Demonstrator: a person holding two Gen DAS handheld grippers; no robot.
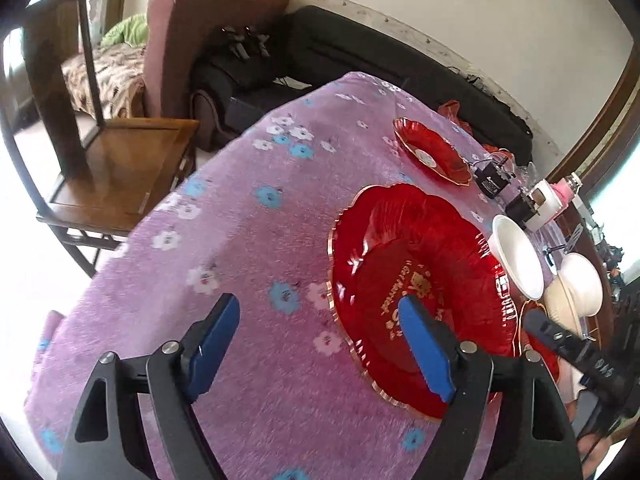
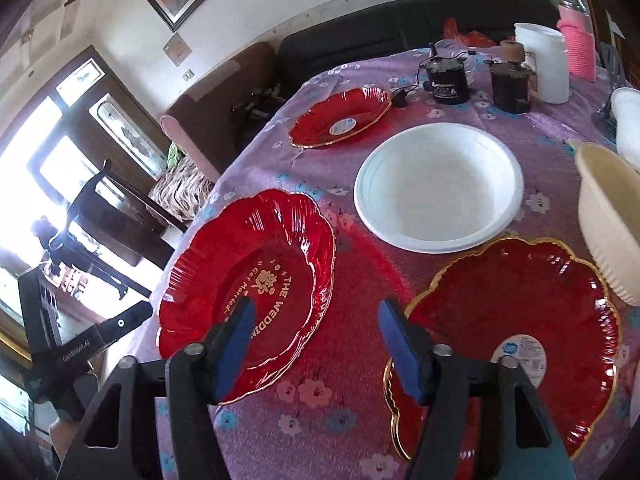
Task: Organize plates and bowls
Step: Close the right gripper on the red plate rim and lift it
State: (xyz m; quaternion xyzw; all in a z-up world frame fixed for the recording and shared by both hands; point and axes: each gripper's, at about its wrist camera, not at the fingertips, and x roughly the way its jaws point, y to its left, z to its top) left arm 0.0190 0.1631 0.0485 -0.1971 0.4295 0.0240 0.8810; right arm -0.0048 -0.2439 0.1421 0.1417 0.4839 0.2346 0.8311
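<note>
While both grippers hover apart, nothing clamped:
Left gripper point(image 1: 320, 344): apart.
Right gripper point(image 2: 316, 344): apart.
Lettered plate point(image 2: 248, 276): red, scalloped, gold-rimmed; flat on tablecloth point(image 2: 344, 408), lower left; lettering runs diagonally.
Bowl point(image 2: 438, 186): white, upright, centre.

floral tablecloth point(image 2: 352, 412) | wooden chair point(image 1: 120, 168) | black sofa point(image 1: 360, 52) | white jar point(image 2: 548, 64)

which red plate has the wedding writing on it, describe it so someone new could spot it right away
On the table under the purple flowered cloth, look to the left edge, nearest the wooden chair. The plate with gold lettering lies there, left of the white bowl. The far red plate and the gold-rimmed red plate each carry a round sticker instead of writing.
</note>
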